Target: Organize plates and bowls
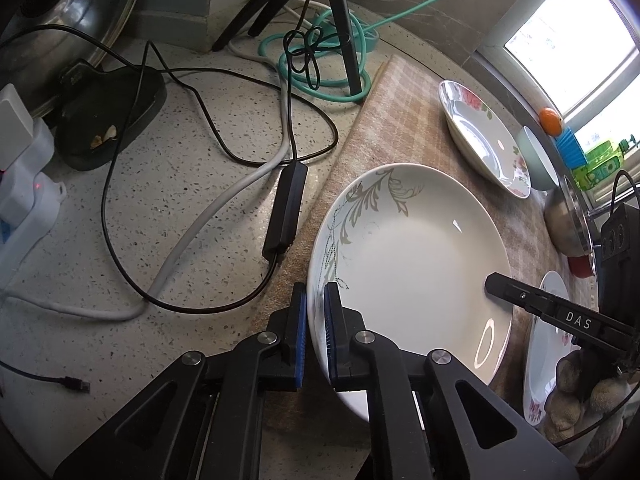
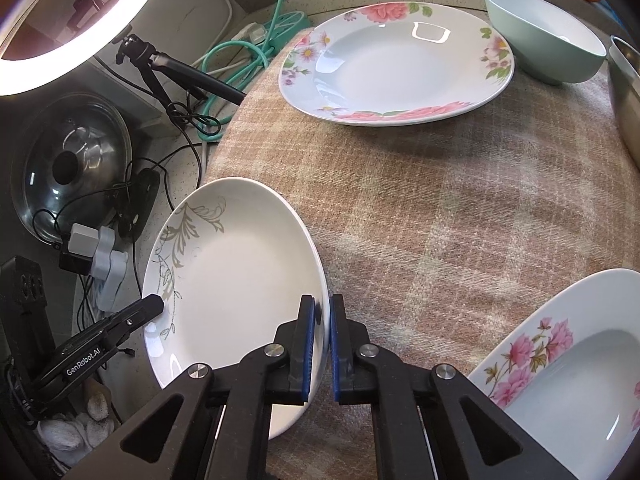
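Left wrist view centres on the leaf-patterned plate [image 1: 412, 264], which sits on the plaid cloth [image 1: 396, 128] at its edge beside the speckled counter [image 1: 192, 184]. The left gripper [image 1: 316, 320] has its blue pads closed onto the plate's near rim, one pad above and one below. The right gripper [image 1: 490, 280] reaches in from the plate's opposite side, its black finger lying over the rim.

Beyond the plate on the cloth lies a rose plate [image 1: 484, 136], with a pale green bowl [image 1: 538, 160] just past it; a second rose plate [image 1: 544, 344] lies close to the leaf plate's right edge. Off the cloth, black cables [image 1: 208, 112], a grey cable and a coiled green cable [image 1: 320, 64] tangle around tripod legs [image 1: 344, 32], with a white power strip [image 1: 24, 184] farther out.

Right wrist view shows the same plate [image 2: 236, 280] from the other side, its right gripper [image 2: 320, 336] pinching the rim, the left gripper [image 2: 154, 304] visible at the far rim. Only this view shows a lit ring light [image 2: 80, 28], a glass pot lid [image 2: 72, 160] and the second rose plate's [image 2: 568, 364] flower pattern. Both grippers point steeply downward.
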`<state>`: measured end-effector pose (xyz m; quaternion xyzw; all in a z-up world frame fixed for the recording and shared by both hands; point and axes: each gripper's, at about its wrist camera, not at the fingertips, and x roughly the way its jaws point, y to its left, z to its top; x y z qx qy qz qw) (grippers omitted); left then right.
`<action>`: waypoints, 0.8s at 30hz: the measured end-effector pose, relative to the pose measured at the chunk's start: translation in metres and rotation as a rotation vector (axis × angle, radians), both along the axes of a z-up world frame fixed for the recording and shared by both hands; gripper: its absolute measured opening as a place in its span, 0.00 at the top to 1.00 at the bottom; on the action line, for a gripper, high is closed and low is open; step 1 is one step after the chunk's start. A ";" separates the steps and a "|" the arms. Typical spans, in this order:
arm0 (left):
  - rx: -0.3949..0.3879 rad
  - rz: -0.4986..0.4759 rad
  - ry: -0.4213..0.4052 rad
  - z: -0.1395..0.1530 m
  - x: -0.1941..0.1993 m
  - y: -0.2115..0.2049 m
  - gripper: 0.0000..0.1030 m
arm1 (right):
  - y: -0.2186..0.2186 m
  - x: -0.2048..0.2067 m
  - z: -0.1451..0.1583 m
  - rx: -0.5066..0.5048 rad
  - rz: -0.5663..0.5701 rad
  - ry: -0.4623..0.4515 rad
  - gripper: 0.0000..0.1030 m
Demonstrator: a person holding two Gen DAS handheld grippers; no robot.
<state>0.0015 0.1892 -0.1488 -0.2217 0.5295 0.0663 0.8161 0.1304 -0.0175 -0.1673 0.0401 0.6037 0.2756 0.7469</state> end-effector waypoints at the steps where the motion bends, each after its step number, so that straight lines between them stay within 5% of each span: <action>1: 0.001 -0.001 0.000 0.000 0.000 0.000 0.93 | 0.000 0.000 0.000 -0.001 -0.001 0.001 0.94; 24: -0.001 0.000 -0.013 -0.001 0.000 0.000 0.93 | 0.000 -0.003 0.003 -0.014 0.002 0.000 0.93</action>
